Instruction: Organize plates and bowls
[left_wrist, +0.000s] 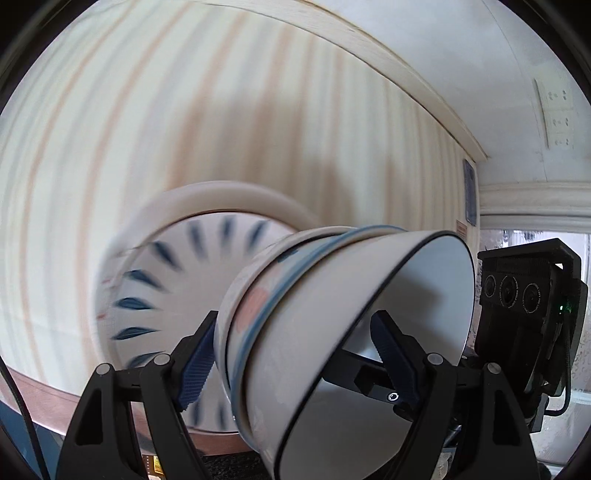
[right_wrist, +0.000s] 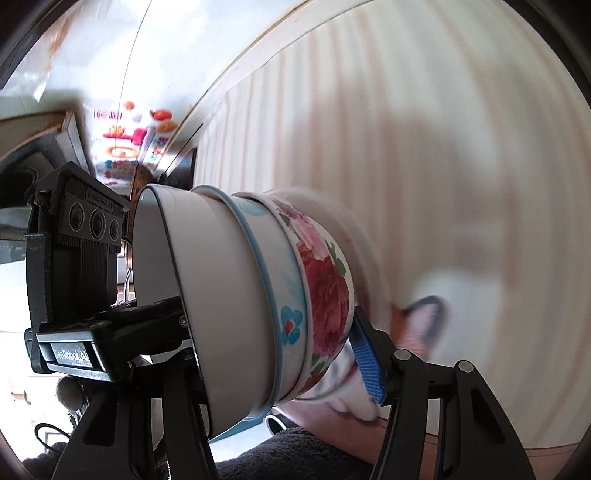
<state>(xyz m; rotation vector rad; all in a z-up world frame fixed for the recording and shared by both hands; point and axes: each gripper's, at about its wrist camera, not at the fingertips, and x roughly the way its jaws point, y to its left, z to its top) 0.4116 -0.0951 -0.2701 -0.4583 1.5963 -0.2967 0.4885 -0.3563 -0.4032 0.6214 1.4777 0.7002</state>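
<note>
Left wrist view.
- Bowl stack (left_wrist: 332, 332): three nested bowls, tipped on their side; the stack's axis runs roughly level, mouths to the right, bases to the left. Innermost is a white bowl (left_wrist: 406, 295) with a thin black rim; next a blue-rimmed bowl (left_wrist: 273, 299); outermost a floral bowl (left_wrist: 243, 295), its pattern blurred.
- Left gripper (left_wrist: 291, 354): jaws spread wide across the stack, one blue pad (left_wrist: 197, 369) against the outer wall at left, the other inside the white bowl's mouth; pinching the stack.
- Plate (left_wrist: 166, 295): white with dark blue leaf marks, behind the stack to the left, motion-blurred; whether it lies flat on the striped table (left_wrist: 110, 129) cannot be told.
- Right gripper body (left_wrist: 528, 306): just right of the stack mouth.

Right wrist view.
- Same stack (right_wrist: 251, 295), mouths now left, bases right.
- Right gripper (right_wrist: 273, 332): jaws spread, one blue pad (right_wrist: 365, 362) pressed on the floral bowl's base side, the other finger at the white bowl's rim; gripping the stack.
- Fox-pattern plate (right_wrist: 424, 314): far right behind the stack, blurred.
- Dark towel (right_wrist: 295, 454): near edge.
</note>
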